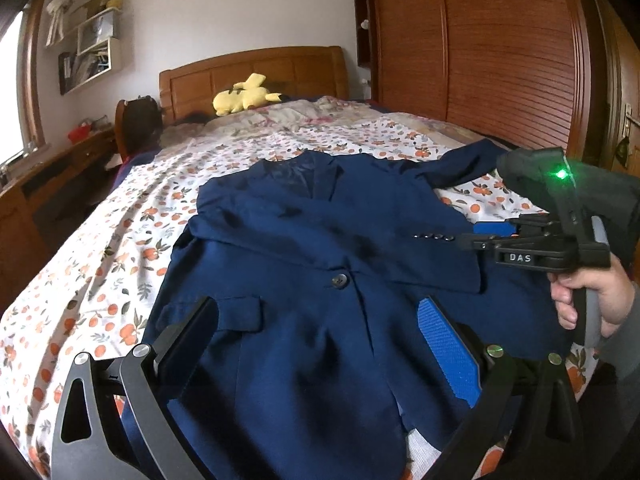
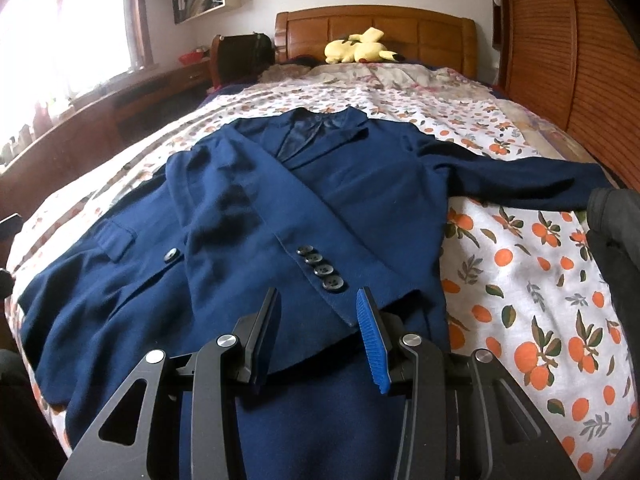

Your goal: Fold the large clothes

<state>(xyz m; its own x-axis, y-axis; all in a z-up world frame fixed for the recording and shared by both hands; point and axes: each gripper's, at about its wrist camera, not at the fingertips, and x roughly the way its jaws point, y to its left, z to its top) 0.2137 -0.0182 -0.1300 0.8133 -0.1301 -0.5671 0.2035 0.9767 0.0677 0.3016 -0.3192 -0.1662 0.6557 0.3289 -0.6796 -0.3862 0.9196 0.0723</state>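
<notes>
Left wrist view: a navy jacket [image 1: 320,264] lies front-up on a bed [image 1: 100,240] covered with an orange-print sheet, collar toward the wooden headboard [image 1: 256,76]. One sleeve [image 1: 360,236] is folded across the chest, its cuff with four buttons [image 1: 434,236] ending near the right gripper [image 1: 492,236]. That gripper comes in from the right, held by a hand [image 1: 588,296], with a green light on its body. The left gripper [image 1: 320,344] hovers over the jacket's lower front, its jaws wide apart with nothing between them.

Right wrist view: the right gripper [image 2: 320,332] sits low over the folded cuff, jaws partly apart, and the cuff's corner lies between them. Whether the pads press the cloth I cannot tell. The other sleeve [image 2: 520,176] stretches out flat to the right across the sheet. A yellow plush [image 2: 360,50] rests against the headboard, and a wardrobe [image 2: 580,60] stands to the right of the bed.
</notes>
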